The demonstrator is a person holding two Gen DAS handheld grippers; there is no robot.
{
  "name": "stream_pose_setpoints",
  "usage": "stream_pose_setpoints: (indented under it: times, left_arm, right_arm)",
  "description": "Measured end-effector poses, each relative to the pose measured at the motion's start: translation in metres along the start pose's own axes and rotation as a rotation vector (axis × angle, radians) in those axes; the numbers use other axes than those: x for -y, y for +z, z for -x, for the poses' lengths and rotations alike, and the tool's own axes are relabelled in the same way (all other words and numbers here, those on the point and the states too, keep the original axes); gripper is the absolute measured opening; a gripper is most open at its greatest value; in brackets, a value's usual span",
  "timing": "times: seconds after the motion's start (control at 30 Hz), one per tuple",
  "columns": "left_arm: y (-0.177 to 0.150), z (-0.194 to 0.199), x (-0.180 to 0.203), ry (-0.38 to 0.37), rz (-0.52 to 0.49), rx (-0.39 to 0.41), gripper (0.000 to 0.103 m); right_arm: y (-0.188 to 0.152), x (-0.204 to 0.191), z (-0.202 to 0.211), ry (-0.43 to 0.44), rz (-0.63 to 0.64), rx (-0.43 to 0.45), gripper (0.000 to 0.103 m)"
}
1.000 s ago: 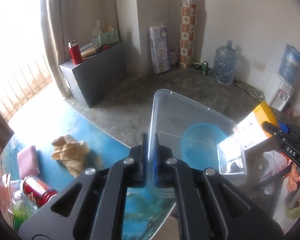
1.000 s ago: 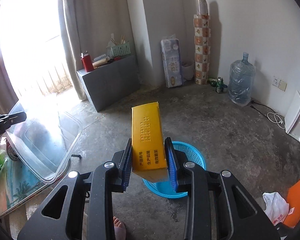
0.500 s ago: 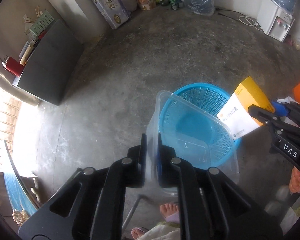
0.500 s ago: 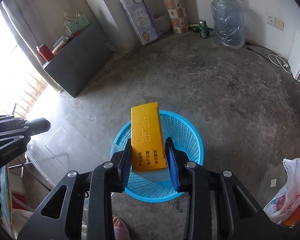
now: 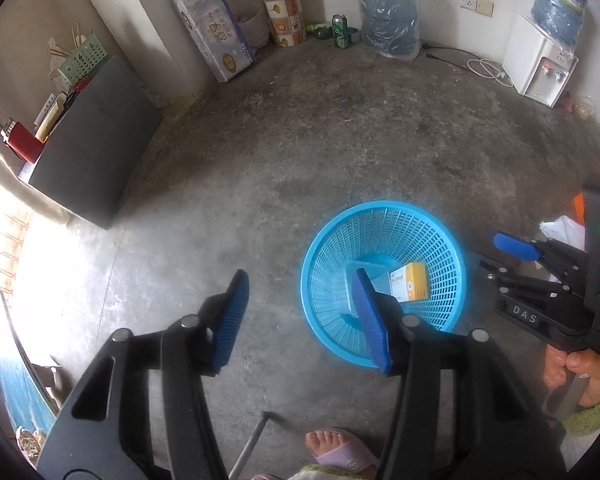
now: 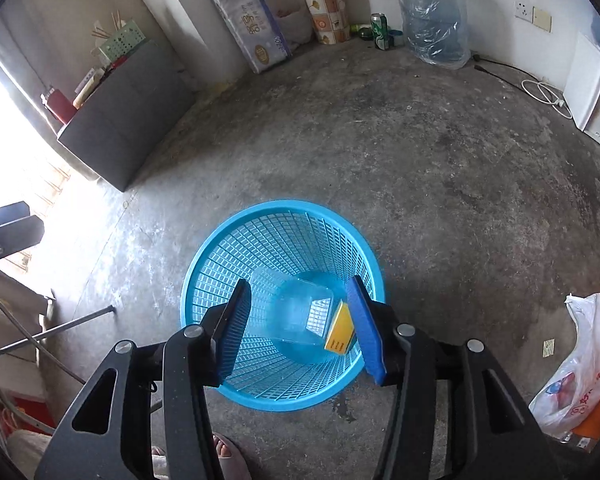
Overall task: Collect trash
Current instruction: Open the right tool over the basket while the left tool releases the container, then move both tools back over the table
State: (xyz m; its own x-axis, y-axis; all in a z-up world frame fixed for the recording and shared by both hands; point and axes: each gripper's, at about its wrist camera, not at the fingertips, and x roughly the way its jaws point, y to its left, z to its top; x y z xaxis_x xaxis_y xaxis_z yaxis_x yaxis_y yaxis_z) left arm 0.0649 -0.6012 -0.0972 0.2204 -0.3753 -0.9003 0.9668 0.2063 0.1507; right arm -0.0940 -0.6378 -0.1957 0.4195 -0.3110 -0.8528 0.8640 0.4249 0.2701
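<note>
Right wrist view: right gripper (image 6: pixel 302 324) spread wide above blue basket (image 6: pixel 236 236), which holds clear container (image 6: pixel 296 314) and, to its right, yellow box (image 6: pixel 340 334); left gripper (image 5: pixel 300 318) likewise spread, empty.

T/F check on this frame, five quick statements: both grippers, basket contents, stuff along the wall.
1. The left gripper is shut on the clear plastic container. False: its jaws stand wide apart and hold nothing.
2. The yellow box lies inside the blue basket. True.
3. The clear plastic container lies on the floor beside the basket. False: it is in the basket, next to the box.
4. The right gripper is open above the basket. True.
5. The green can stands inside the basket. False: it stands on the floor by the far wall, near the water jug.
</note>
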Motion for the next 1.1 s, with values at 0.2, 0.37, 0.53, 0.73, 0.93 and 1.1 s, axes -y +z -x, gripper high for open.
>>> stream_pose_setpoints:
  times: [0.2, 0.37, 0.53, 0.73, 0.93, 1.1]
  left_arm:
    - [-0.015, 0.081, -0.021, -0.055, 0.054, 0.129, 0.054]
    - [-0.063, 0.165, -0.046, -0.01, 0.12, 0.295, 0.071]
    - [-0.138, 0.216, -0.061, -0.026, 0.19, 0.309, 0.081]
    - [-0.232, 0.237, -0.081, -0.04, 0.355, 0.291, 0.09]
    - [-0.316, 0.255, -0.1, -0.021, 0.555, 0.345, 0.092]
    - [-0.372, 0.273, -0.117, 0.031, 0.654, 0.391, 0.094]
  right_arm:
    - [-0.019, -0.007, 0.048, -0.001, 0.034, 0.06, 0.05]
    - [-0.037, -0.027, 0.096, -0.001, 0.088, 0.123, 0.069]
    - [-0.058, -0.065, 0.143, -0.011, 0.185, 0.193, 0.083]
    - [-0.086, -0.124, 0.185, -0.035, 0.338, 0.254, 0.095]
    - [-0.115, -0.19, 0.207, 0.0, 0.504, 0.252, 0.096]
    - [-0.14, -0.248, 0.219, -0.012, 0.649, 0.269, 0.096]
